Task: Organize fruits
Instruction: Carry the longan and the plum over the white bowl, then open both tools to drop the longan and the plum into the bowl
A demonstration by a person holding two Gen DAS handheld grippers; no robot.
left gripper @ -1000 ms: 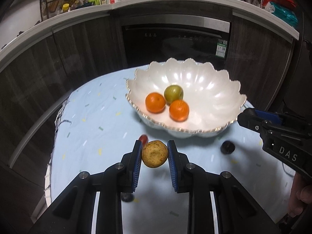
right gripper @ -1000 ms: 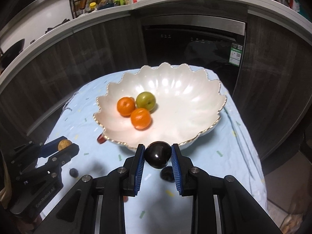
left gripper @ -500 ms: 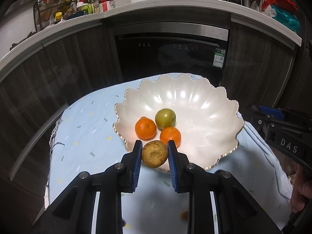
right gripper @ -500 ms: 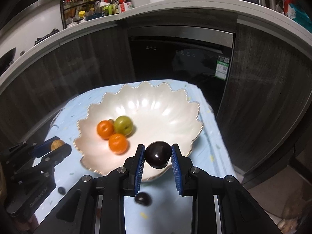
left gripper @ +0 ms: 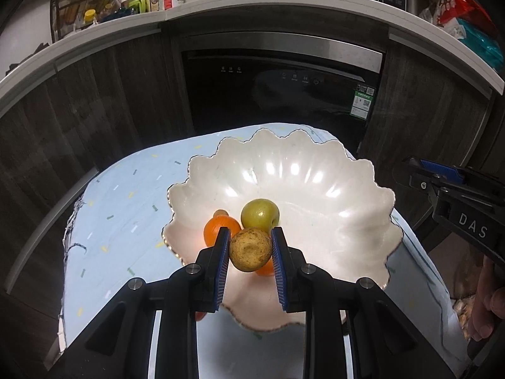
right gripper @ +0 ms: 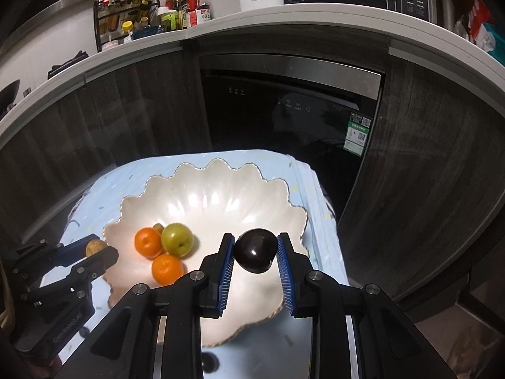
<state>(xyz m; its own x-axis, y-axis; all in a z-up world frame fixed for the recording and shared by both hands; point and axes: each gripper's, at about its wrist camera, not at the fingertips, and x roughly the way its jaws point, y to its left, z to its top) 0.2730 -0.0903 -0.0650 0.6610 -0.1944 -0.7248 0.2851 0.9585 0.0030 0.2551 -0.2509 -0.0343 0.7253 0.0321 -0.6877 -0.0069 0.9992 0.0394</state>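
Fruits are mid-delivery here, one per claw. The left gripper [left gripper: 250,249] is clamped on a rough brownish-yellow fruit [left gripper: 250,249], and the right gripper [right gripper: 255,254] is clamped on a glossy dark plum [right gripper: 255,250]. Both pieces hang above the near half of the scalloped white bowl [left gripper: 356,208], which sits on the pale blue tablecloth [left gripper: 120,208].

Already in the bowl: a green fruit [right gripper: 176,239] and two oranges, one [right gripper: 147,242] beside it and one [right gripper: 167,269] nearer the rim, all bunched together.

To do this bit well, I'd bring each claw lower before letting go, so nothing bounces off the hard glaze or knocks the pile. The plum looks like it has open bowl floor under it, so that's the easy one. The brown fruit is right above the oranges, so nudging it toward bare floor first seems smart. Releasing one at a time probably helps too, since round stuff rolls.

Compared to a second ago, both claws have come forward from over the cloth, short of the rim, to over the bowl itself. Grip looks unchanged on both, and the three fruits inside haven't budged.
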